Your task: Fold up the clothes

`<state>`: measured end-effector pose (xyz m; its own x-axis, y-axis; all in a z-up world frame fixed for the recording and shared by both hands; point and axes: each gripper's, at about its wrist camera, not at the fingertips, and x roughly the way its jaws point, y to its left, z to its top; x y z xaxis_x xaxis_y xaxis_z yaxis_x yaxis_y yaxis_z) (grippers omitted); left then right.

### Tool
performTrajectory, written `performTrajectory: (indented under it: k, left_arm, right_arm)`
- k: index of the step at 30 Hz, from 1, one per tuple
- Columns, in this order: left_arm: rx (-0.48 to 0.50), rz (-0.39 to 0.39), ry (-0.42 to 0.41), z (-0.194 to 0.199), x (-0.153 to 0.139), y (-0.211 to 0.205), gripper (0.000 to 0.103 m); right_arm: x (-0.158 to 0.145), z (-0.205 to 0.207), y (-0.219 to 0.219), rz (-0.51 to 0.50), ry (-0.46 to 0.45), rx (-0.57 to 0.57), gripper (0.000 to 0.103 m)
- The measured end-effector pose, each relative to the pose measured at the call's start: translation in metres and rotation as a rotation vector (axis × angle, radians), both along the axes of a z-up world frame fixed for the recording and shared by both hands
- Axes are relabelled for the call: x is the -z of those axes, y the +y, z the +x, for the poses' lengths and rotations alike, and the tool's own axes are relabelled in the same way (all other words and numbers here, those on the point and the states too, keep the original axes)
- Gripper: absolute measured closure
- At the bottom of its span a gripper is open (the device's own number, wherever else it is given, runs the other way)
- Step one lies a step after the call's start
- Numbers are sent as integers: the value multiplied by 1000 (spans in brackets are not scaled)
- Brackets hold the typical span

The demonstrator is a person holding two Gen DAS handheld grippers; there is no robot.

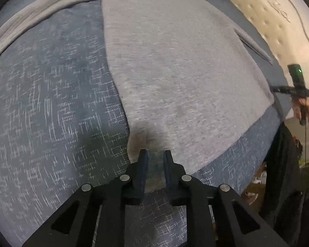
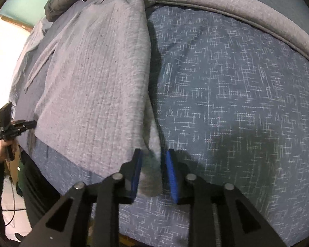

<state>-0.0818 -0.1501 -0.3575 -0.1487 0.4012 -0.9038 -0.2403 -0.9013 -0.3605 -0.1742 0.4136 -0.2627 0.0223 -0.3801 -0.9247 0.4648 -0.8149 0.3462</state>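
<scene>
A grey knitted garment (image 1: 175,61) lies flat on a blue patterned bedspread (image 1: 51,103), with one sleeve (image 1: 31,22) curving away across the cover. In the left wrist view, my left gripper (image 1: 155,156) points down at one near corner; the jaws stand a little apart with the cloth between them, not pinched. In the right wrist view, my right gripper (image 2: 153,158) straddles the other near corner of the garment (image 2: 92,82), its blue pads (image 2: 171,170) slightly clear of the cloth. Each view also shows the other gripper: right (image 1: 276,90), left (image 2: 34,123).
A bare cream mattress (image 1: 278,20) shows beyond the bedspread. Dark and pale clothes (image 2: 59,2) are piled at the far end of the bed. The bed's near edge (image 1: 247,158) drops to a cluttered floor (image 1: 255,185). A hand (image 2: 2,146) grips the left tool.
</scene>
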Motion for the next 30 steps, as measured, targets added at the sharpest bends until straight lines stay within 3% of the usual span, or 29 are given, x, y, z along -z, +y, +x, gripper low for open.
performTrajectory:
  k: [2, 6, 20, 27, 30]
  left_arm:
    - [6, 36, 1, -4, -4, -8, 84]
    - [9, 54, 0, -10, -8, -19, 70]
    - [-137, -4, 11, -5, 19, 16, 71]
    - [-159, -32, 25, -12, 24, 58, 96]
    - [-135, -45, 42, -10, 21, 77, 97]
  right_arm:
    - [-4, -2, 0, 3, 1, -9, 78]
    - [-5, -3, -5, 19, -3, -21, 78]
    - [-1, 4, -20, 36, -7, 19, 74]
    - [-2, 15, -45, 64, 11, 15, 74]
    - [0, 26, -61, 63, 16, 4, 75]
